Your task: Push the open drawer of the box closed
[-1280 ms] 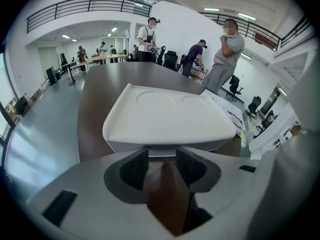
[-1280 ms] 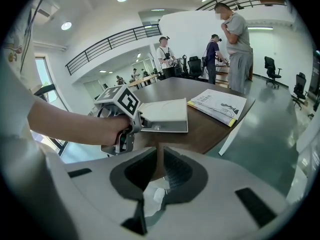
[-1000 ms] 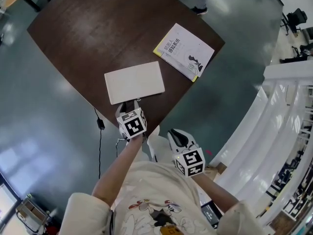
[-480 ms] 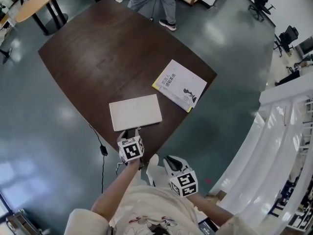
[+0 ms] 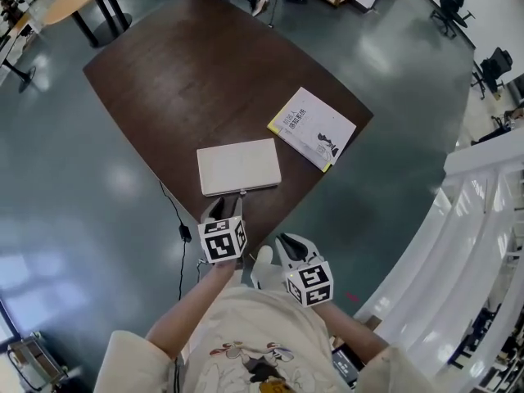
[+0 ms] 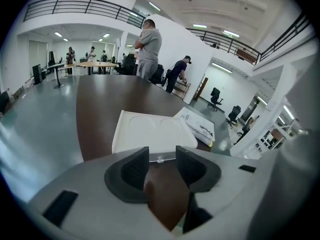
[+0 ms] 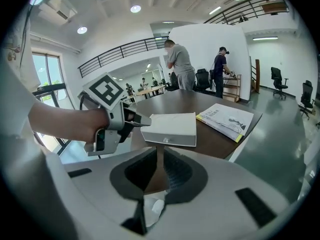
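- The white box (image 5: 239, 167) lies flat on the dark worktop (image 5: 188, 72), close to the edge nearest the person. Its long side runs crosswise to the person.
- The drawer front (image 7: 169, 137), with a small knob (image 7: 164, 140), is on the side of the box that faces the person. How far it stands out I cannot tell; it looks out only a little.
- The left claw (image 5: 224, 210) is just in front of that face, a little left of the knob. Its jaws are spread with nothing between them, and it points straight at the box.
- The right claw (image 5: 288, 246) is further back from the box, off the worktop edge and close to the person's body. Its jaws are nearly pressed together, with only a slit between them and nothing held.
- The left claw is clearly the nearer one, so the push likely runs straight away from the person, square to the box's long side.
- A book (image 5: 315, 128) lies beyond the box to its right, out of the push line.
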Motion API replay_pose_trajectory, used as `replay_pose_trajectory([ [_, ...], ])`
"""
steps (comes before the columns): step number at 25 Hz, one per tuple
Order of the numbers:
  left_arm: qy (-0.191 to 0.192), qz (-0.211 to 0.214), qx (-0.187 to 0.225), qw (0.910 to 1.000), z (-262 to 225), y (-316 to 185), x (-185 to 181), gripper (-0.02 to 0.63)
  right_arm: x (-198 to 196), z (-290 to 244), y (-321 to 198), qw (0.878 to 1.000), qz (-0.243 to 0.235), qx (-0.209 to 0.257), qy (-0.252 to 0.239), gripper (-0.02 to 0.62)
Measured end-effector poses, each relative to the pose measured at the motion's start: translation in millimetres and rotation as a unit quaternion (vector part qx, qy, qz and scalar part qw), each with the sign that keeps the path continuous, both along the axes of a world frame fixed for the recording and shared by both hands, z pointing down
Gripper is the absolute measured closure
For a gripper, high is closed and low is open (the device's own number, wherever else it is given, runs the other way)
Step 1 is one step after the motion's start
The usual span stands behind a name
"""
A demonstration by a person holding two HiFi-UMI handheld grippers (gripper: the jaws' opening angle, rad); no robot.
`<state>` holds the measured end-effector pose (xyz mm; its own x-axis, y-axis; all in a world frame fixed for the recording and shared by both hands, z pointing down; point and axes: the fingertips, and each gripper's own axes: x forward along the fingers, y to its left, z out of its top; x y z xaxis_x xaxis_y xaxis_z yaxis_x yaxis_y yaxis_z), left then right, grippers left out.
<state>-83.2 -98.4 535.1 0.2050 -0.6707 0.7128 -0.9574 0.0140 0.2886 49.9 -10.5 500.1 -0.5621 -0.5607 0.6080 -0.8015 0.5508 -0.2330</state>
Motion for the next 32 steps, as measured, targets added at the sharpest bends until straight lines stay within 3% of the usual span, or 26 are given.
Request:
replay_pose_trajectory([
  [8,0.020,0.079,0.041,0.9959,-58,36,21,0.446,6,-15,-13,1.000,0.006,0.012,-0.017,0.555],
  [12,-0.003,0.122,0.061,0.9906,-75,55,24,0.524,2,-29,-22,0.999,0.011,0.022,-0.040,0.555],
  [14,-0.010,0.141,0.062,0.9880,-77,65,28,0.593,2,-32,-24,0.998,0.016,0.018,-0.059,0.555],
  [18,0.002,0.175,0.046,0.9835,-75,88,40,0.600,6,-37,-21,0.997,0.014,0.011,-0.072,0.571],
  [23,0.019,0.177,0.035,0.9834,-72,104,41,0.600,-3,-41,-15,0.999,-0.013,0.022,-0.045,0.589],
  [32,0.032,0.150,0.033,0.9877,-74,116,26,0.600,-25,-47,-2,0.997,-0.041,0.018,-0.058,0.589],
])
